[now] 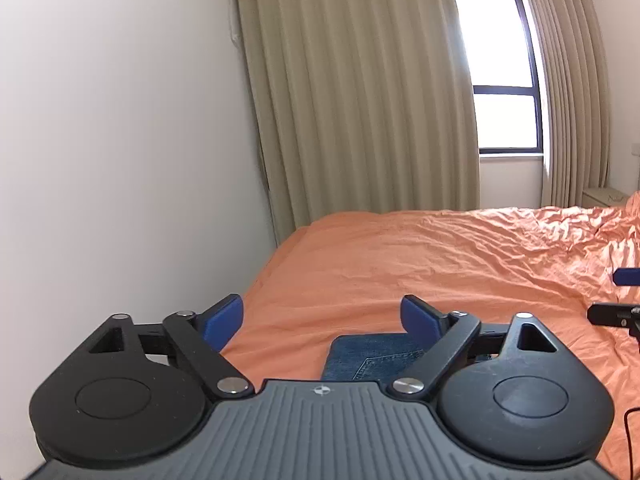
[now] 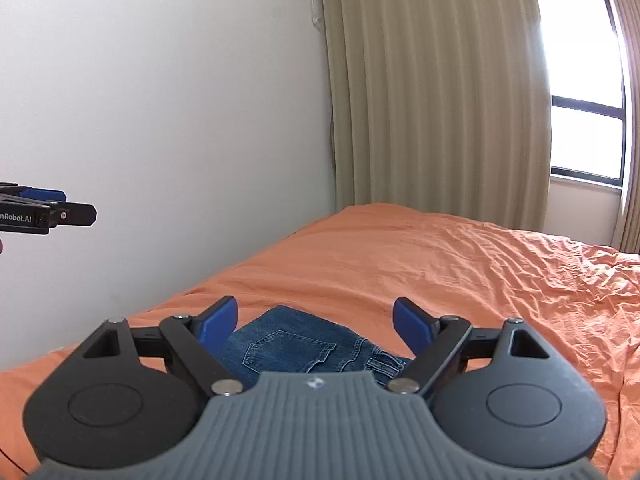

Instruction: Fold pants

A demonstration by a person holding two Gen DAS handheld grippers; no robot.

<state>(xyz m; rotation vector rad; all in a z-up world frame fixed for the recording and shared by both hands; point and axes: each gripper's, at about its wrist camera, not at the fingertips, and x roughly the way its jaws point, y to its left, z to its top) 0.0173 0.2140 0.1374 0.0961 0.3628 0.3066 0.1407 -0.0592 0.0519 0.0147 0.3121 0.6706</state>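
Right wrist view: folded pants lie below open right gripper.

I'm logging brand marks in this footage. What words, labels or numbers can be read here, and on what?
"nRobot.AI": white print on the side of the left hand-held gripper, cut off at the right wrist view's left edge, so the start is missing.
No other readable text; none shows on the jeans.
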